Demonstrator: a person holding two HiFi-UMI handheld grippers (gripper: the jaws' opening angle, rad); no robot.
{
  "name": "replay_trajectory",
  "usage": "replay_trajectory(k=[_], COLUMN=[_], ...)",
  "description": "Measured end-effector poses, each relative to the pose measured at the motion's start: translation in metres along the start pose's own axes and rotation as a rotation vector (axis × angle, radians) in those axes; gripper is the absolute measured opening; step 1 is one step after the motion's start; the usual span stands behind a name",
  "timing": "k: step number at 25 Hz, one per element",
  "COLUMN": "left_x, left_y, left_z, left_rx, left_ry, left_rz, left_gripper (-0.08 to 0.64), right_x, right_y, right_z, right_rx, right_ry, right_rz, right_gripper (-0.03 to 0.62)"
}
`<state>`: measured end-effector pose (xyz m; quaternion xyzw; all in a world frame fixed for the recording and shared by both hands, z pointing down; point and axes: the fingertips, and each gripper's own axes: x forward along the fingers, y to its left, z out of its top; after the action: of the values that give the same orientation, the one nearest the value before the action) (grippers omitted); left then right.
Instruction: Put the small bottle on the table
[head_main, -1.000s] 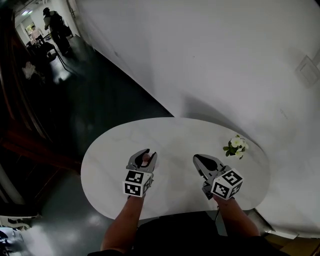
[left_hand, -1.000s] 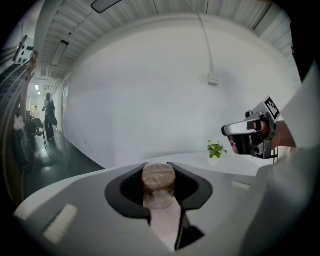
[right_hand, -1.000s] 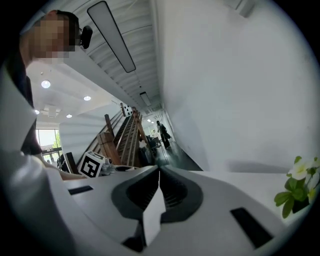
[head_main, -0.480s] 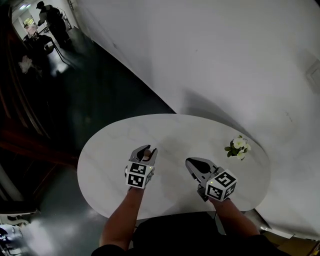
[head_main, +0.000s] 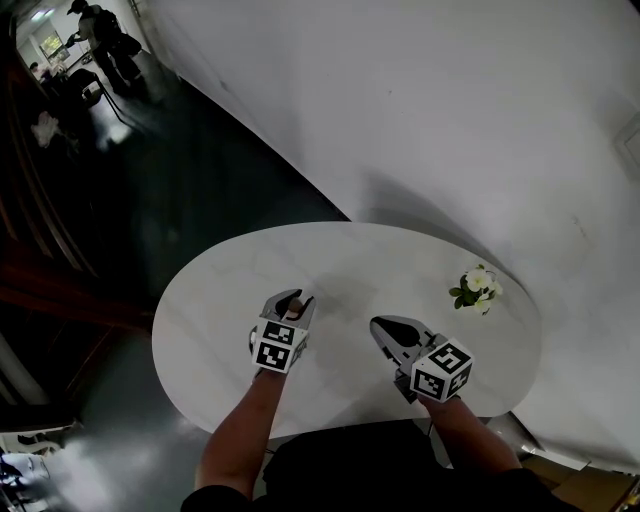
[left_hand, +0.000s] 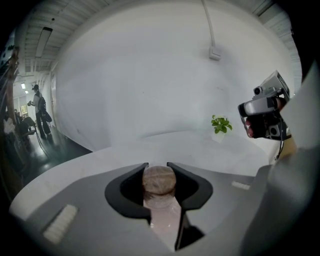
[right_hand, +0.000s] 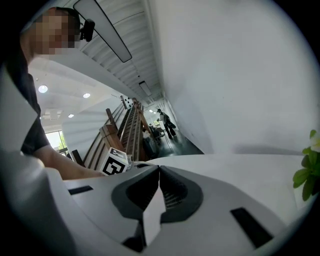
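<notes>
- The grey two-jaw left gripper (left_hand: 157, 167) pinches a small clear bottle with a round brown cork-like cap (left_hand: 159, 180), its jaws pressing on either side at the cap
- That bottle is held low over the front left part of the white oval marble-look table (head_main: 215, 290); I cannot tell if its base touches
- The right gripper (right_hand: 159, 170) is beside it, apart, jaws pressed together on nothing
- Towards the table's far right edge stands a small sprig of white flowers with green leaves (head_main: 476, 288)
- Beyond is a plain white wall (head_main: 420, 120), and a person (head_main: 98, 30) stands far down the dark corridor
</notes>
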<state>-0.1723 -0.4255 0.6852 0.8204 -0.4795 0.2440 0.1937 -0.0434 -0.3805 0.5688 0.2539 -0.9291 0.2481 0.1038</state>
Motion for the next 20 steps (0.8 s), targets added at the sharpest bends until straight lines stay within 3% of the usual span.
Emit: replay_trajectory(k=[15,20], left_x=[0.007,-0.004], left_y=[-0.011,-0.013], left_z=[-0.005,0.006], left_rx=[0.099,0.124], left_ry=[0.036,-0.018], left_rz=[-0.066,-0.057], left_gripper=[0.130,0.164], right_x=[-0.008,-0.010], right_y=[-0.001,0.008], right_z=[-0.008,-0.008], right_rx=[0.026,0.016], right_ry=[-0.010,-0.020], right_rz=[-0.016,-0.012], right_gripper=[0.012,0.012])
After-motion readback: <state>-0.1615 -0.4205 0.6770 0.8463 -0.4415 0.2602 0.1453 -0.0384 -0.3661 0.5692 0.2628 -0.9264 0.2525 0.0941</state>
